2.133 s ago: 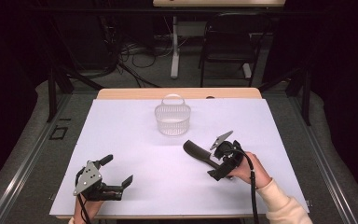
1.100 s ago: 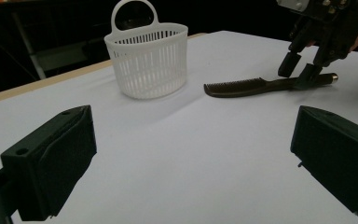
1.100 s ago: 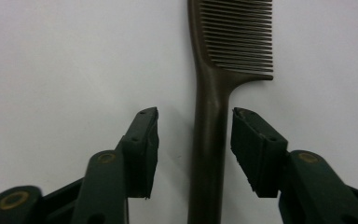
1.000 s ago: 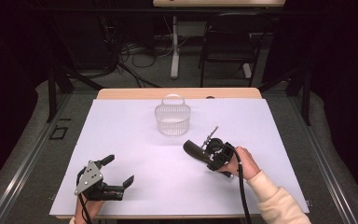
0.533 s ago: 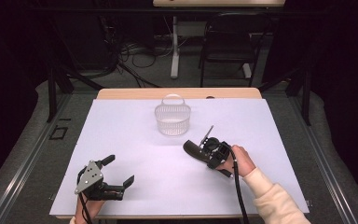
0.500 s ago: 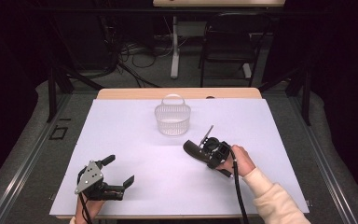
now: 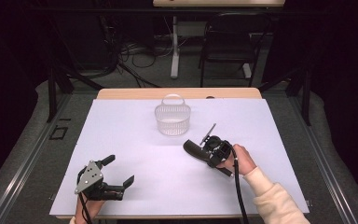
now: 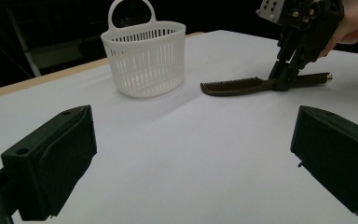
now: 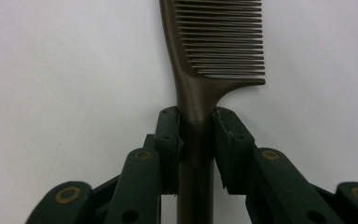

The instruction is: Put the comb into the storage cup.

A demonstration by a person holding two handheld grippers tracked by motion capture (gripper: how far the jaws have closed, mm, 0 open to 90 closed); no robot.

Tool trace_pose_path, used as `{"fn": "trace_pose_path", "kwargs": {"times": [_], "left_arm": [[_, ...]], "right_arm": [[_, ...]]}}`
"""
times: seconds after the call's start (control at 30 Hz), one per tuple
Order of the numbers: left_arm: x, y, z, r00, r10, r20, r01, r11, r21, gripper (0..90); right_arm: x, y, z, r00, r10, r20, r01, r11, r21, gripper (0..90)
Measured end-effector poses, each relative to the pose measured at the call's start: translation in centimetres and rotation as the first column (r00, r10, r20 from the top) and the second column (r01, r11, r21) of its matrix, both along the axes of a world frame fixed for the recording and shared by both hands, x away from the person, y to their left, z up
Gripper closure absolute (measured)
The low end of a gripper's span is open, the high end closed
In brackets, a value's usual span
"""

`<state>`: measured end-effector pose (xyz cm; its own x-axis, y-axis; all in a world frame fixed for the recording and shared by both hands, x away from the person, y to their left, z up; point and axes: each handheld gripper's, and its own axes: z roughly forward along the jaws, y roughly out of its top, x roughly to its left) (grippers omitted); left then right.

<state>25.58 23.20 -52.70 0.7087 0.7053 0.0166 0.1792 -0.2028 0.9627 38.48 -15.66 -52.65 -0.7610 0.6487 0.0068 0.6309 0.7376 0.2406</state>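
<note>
Comb (image 9: 200, 70), dark brown, lies flat on the white table (image 7: 135, 140) right of centre, near the basket (image 7: 172, 119) toward the far edge; right gripper (image 9: 196, 140) has both jaws clamped on the handle just behind the teeth. Judged light, stiff, smooth plastic: the narrow handle may twist or slip, so that neck grip looks sound, clear of the thin teeth. Left gripper (image 8: 191, 154) rests near the front left corner, jaws wide apart, holding nothing.
</note>
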Motion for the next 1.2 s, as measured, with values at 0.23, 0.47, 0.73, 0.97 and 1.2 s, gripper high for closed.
{"fn": "trace_pose_path", "kwargs": {"times": [0.23, 0.47, 0.73, 0.97, 1.2], "left_arm": [[0.0, 0.0, 0.0, 1.0000, 0.000, 0.000, 0.000, 1.0000, 0.000, 0.1], [0.0, 0.0, 0.0, 1.0000, -0.001, 0.001, 0.001, 1.0000, 0.002, 0.1], [0.0, 0.0, 0.0, 1.0000, -0.001, 0.004, 0.001, 1.0000, 0.002, 0.0], [0.1, 0.1, -0.1, 1.0000, -0.002, 0.001, 0.002, 1.0000, 0.009, 0.0], [0.1, 0.1, -0.1, 1.0000, 0.000, 0.002, 0.000, 1.0000, 0.009, 0.0]], "right_arm": [[-0.1, -1.0, 0.7, 0.9996, -0.020, 0.020, 0.019, 0.998, 0.055, 72.6], [-0.6, -1.7, 1.3, 0.9984, -0.033, 0.045, 0.029, 0.996, 0.088, 72.6], [-1.1, -2.2, 1.6, 0.9974, -0.031, 0.065, 0.024, 0.993, 0.117, 72.6], [-1.3, -2.7, 1.7, 0.9964, -0.040, 0.074, 0.030, 0.990, 0.135, 72.6], [-1.6, -3.6, 2.0, 0.9942, -0.051, 0.095, 0.034, 0.985, 0.171, 72.6]]}}
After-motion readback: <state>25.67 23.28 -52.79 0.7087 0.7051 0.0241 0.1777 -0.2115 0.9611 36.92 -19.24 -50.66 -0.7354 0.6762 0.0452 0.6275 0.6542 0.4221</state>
